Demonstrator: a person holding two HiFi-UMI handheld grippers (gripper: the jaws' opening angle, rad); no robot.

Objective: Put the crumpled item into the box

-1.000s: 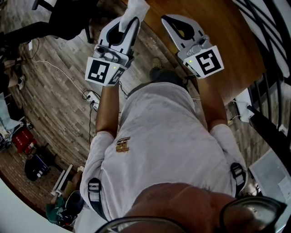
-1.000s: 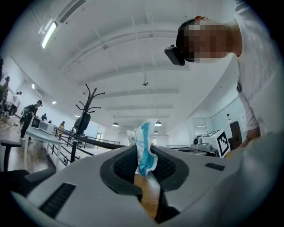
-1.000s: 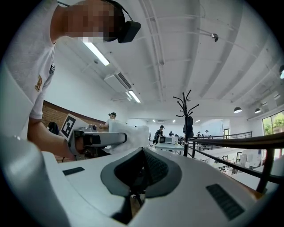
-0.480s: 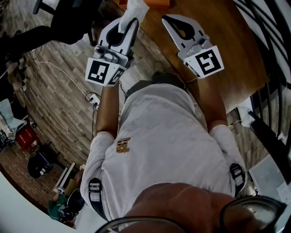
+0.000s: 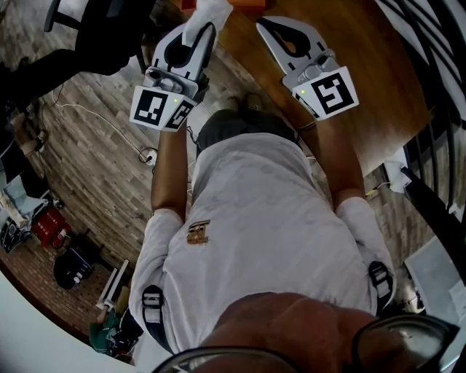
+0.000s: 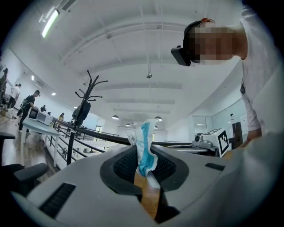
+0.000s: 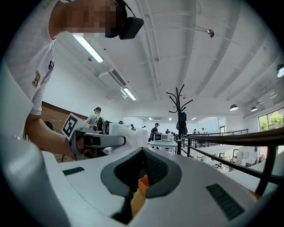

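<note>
Pickup done, drop still to come — the left gripper [image 5: 206, 30] has its jaws clamped on the crumpled item [image 5: 208, 10], near the tabletop [image 5: 349, 44] edge and short of the box [image 5: 251, 6]. The right gripper [image 5: 263, 23] has its jaws together, empty.

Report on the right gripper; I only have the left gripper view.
Observer: The right gripper has its jaws together, nothing between them.
Operator: Find the box.
Observer: The box, orange, sits at the head view's top edge, ahead of both grippers.
Operator: Check the item from above.
Observer: The item is a white wad reaching past the tips of the left gripper.
</note>
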